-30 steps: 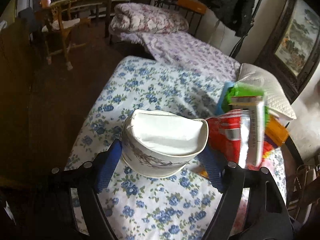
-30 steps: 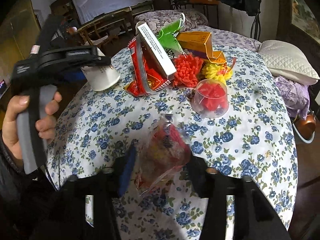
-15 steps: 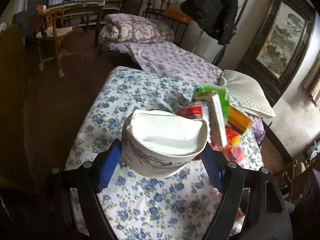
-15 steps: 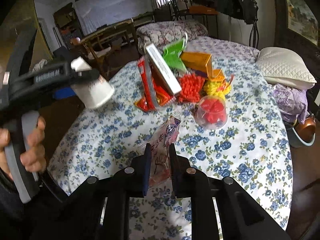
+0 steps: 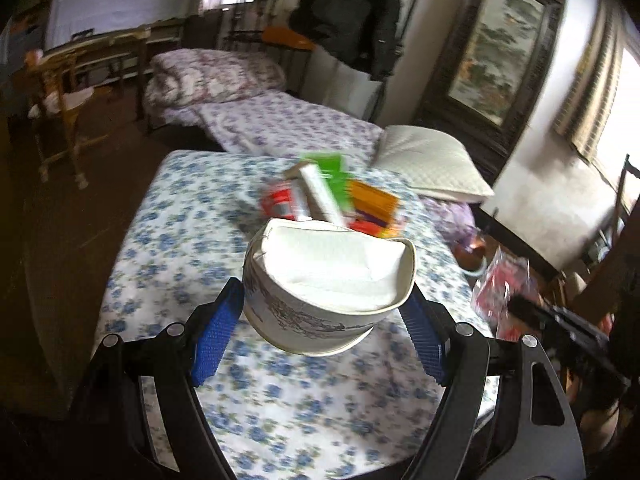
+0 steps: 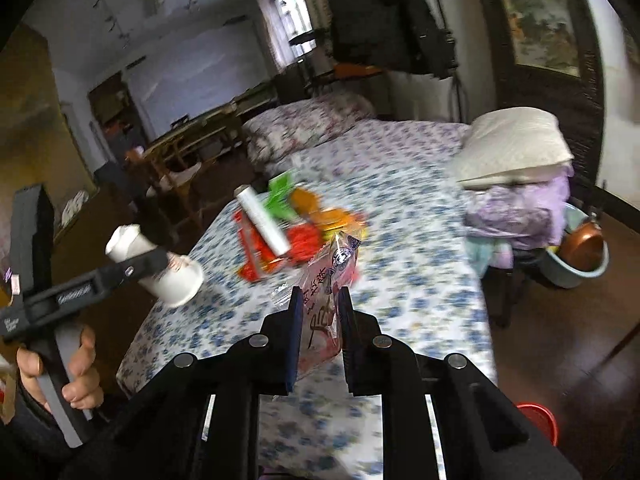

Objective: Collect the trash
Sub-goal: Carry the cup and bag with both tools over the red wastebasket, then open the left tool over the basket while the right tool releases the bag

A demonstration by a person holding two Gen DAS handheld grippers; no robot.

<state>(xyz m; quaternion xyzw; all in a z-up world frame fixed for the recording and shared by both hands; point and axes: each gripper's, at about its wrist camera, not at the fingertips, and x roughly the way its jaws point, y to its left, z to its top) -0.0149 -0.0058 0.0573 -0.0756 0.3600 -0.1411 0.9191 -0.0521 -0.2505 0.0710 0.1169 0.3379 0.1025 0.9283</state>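
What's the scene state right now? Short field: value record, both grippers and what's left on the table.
left gripper: shut on squashed paper cup, held above the table
right gripper: shut on clear snack wrapper, lifted off the table
table: blue floral cloth
remaining on table: blurred pile of colourful packaging
background: white pillow, dark coat hanging

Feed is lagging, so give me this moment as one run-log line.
left gripper: shut on paper cup | right gripper: shut on snack wrapper | both held above floral table
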